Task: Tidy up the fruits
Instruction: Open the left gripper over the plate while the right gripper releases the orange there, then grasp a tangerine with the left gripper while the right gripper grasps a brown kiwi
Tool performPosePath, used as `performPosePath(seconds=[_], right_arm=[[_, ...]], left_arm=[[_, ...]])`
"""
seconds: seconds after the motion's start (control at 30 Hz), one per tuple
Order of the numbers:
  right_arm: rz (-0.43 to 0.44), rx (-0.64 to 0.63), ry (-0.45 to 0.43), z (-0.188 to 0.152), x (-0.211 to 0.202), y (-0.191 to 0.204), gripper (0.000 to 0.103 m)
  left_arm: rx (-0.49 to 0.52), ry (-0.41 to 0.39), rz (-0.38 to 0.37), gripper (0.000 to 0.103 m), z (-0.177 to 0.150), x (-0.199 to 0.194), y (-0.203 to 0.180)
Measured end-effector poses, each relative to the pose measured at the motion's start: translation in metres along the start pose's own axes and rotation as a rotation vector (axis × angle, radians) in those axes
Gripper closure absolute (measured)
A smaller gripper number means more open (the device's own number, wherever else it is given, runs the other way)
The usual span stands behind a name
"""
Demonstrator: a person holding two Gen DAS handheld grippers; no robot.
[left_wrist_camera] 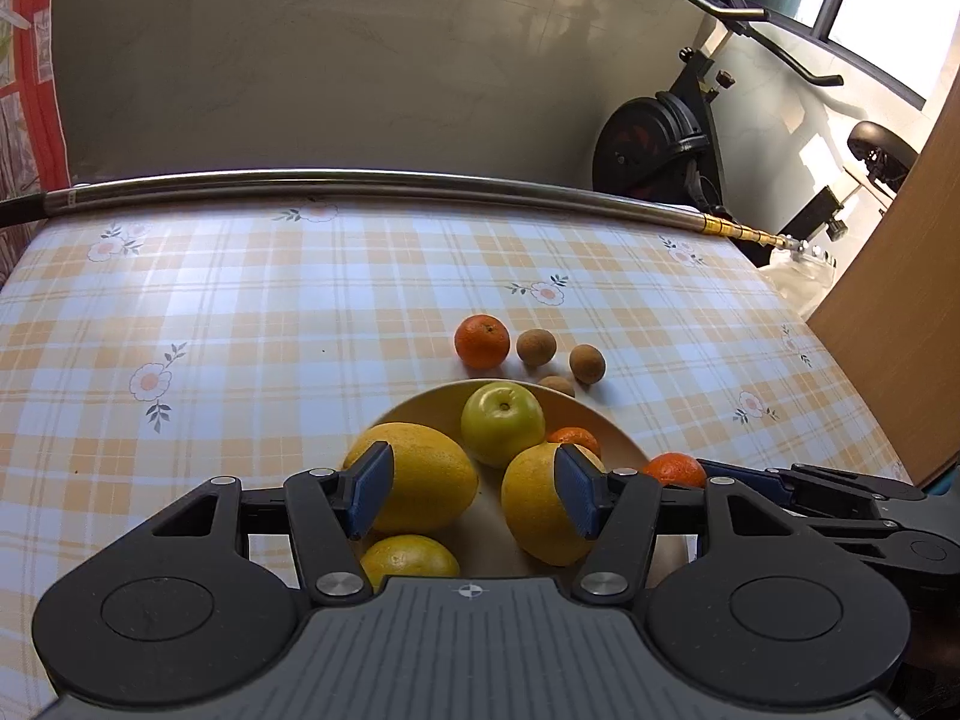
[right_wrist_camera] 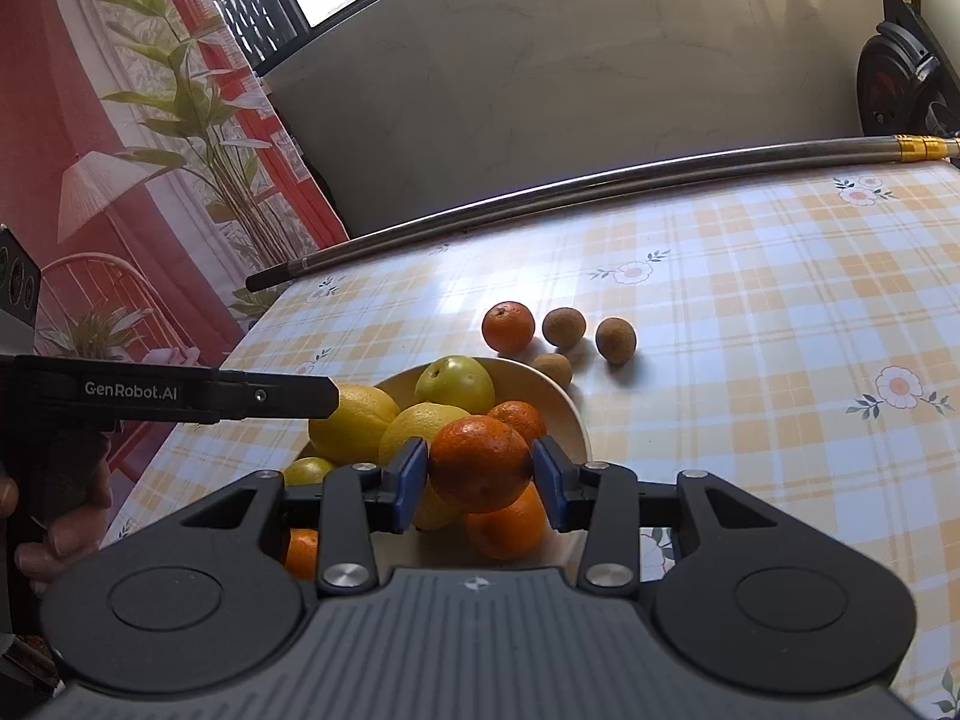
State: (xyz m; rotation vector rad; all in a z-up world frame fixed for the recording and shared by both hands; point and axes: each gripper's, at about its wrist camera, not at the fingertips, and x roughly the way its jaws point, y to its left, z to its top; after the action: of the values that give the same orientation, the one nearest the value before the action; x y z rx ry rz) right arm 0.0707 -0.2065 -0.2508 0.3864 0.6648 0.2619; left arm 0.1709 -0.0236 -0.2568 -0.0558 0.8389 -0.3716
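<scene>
**Mandarin pinched above the bowl**

Right tool (right_wrist_camera: 480, 480) clenched on a round orange mandarin (right_wrist_camera: 480, 463), over the cream ceramic bowl (right_wrist_camera: 573, 414) on the checked tabletop (right_wrist_camera: 750, 312). Left tool (left_wrist_camera: 474, 495) released, empty. Light, soft-skinned, probably bruisable; best gripped gently across its widest middle.

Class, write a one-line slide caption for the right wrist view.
Right gripper holds an orange above a fruit bowl on a checked tablecloth.
</scene>
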Motion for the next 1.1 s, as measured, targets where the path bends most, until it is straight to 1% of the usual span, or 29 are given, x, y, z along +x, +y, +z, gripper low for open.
performPosePath(seconds=[0.17,0.3,0.5,0.77,0.8,0.83,1.0,1.1], right_arm=[[0.019,-0.058,0.03,-0.002,0.008,0.016,0.061],[0.023,-0.104,0.032,0.003,0.013,0.027,0.061],[0.044,-0.187,0.033,0.015,0.025,0.049,0.061],[0.09,-0.282,0.071,0.013,0.047,0.074,0.063],[0.094,-0.289,0.076,0.012,0.048,0.075,0.069],[0.093,-0.296,0.086,0.011,0.051,0.077,0.071],[0.065,-0.284,0.093,0.011,0.056,0.073,0.072],[0.054,-0.269,0.08,0.012,0.051,0.068,0.072]], left_arm=[[-0.053,-0.023,0.037,0.041,-0.004,-0.012,0.017],[-0.088,-0.033,0.066,0.041,-0.006,-0.016,0.029],[-0.15,-0.048,0.077,0.041,-0.004,-0.019,0.045],[-0.18,-0.061,0.09,0.041,-0.005,-0.025,0.056],[-0.184,-0.06,0.091,0.041,-0.005,-0.025,0.058],[-0.188,-0.058,0.091,0.041,-0.006,-0.025,0.059],[-0.192,-0.05,0.088,0.041,-0.008,-0.024,0.06],[-0.188,-0.046,0.084,0.041,-0.008,-0.023,0.058]])
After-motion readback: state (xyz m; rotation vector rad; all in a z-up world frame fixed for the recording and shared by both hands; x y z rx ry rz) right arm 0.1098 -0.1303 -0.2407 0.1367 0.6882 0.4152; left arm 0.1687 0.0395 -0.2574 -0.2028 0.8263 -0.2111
